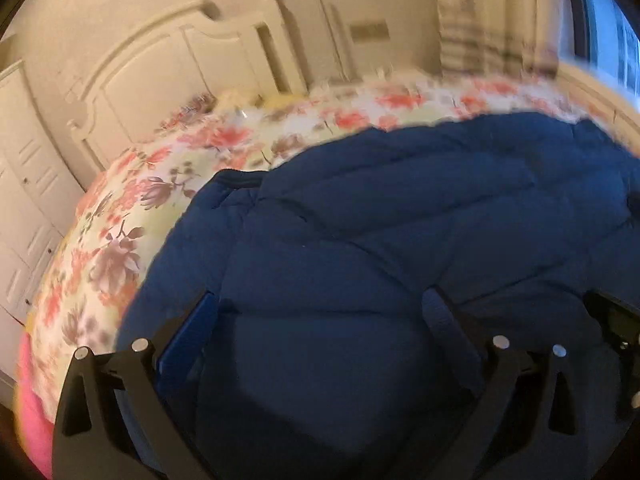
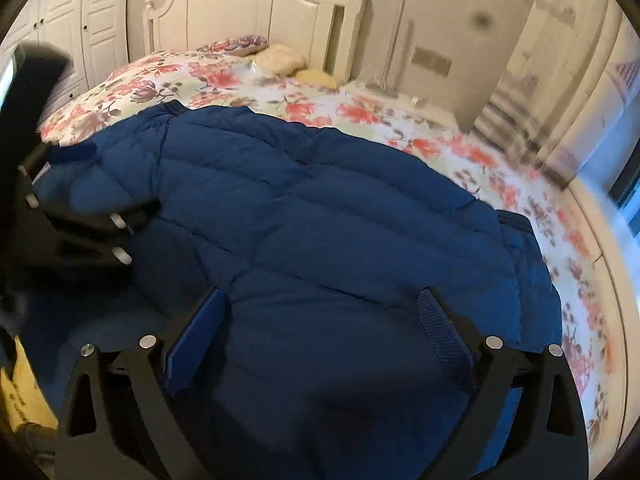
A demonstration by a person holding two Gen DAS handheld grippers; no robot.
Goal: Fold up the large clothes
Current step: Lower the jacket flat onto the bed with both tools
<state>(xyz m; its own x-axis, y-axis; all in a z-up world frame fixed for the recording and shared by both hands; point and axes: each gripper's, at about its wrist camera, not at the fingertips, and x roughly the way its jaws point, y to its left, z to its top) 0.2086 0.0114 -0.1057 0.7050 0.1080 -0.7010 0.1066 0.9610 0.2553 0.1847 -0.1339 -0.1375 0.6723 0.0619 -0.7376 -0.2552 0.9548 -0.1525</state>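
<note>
A bedroom is shown, with a white headboard (image 2: 256, 12) against a pale wall and wardrobe doors (image 1: 28, 200) at one side. Most of the view is taken up by a bed (image 2: 360, 112) covered in a flowered sheet, and on it a large blue quilted jacket (image 2: 320, 216) is spread nearly flat. The left gripper (image 1: 320, 312) and the right gripper (image 2: 324, 304) are both held above the jacket with their fingers (image 2: 440, 328) spread wide, nothing being gripped between them. A fold appears to have been laid and released, or the next one is being lined up. An edge or sleeve would need to be chosen, pinched by both grippers, lifted and carried across.
</note>
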